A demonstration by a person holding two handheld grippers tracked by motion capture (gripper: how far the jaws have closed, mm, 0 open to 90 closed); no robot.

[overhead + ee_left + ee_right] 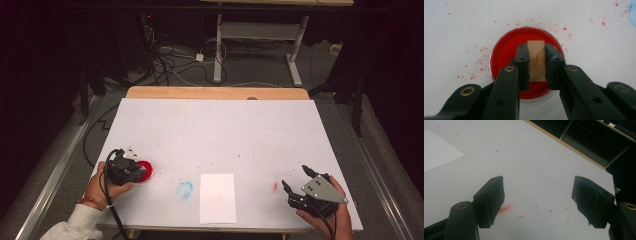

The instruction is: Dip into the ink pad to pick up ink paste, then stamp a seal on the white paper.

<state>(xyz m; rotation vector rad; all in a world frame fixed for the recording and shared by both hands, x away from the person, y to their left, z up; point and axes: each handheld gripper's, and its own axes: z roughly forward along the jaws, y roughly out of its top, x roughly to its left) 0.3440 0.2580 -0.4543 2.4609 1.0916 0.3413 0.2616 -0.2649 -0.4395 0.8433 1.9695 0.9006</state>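
Jaws of left gripper (536,62) clenched on small tan block (537,61), pads pressing its two sides, block upright and flecked with red. Block held directly over round red dish (504,57), lower end at or just above the paint surface; contact cannot be judged. Dish sited near left edge of white table cover (215,130), left gripper (131,169) above it, red spatter ringing its rim. Jaws of right gripper (539,202) released, spread wide, nothing between them, hovering low over bare cover with faint red smears beneath. Right gripper (296,185) near front right corner, well apart from dish. White paper sheet (217,198) lying flat at front edge, between the grippers; blue ring stain (184,189) just beside its left edge. Broad open cover behind, out to wooden far edge (215,92).
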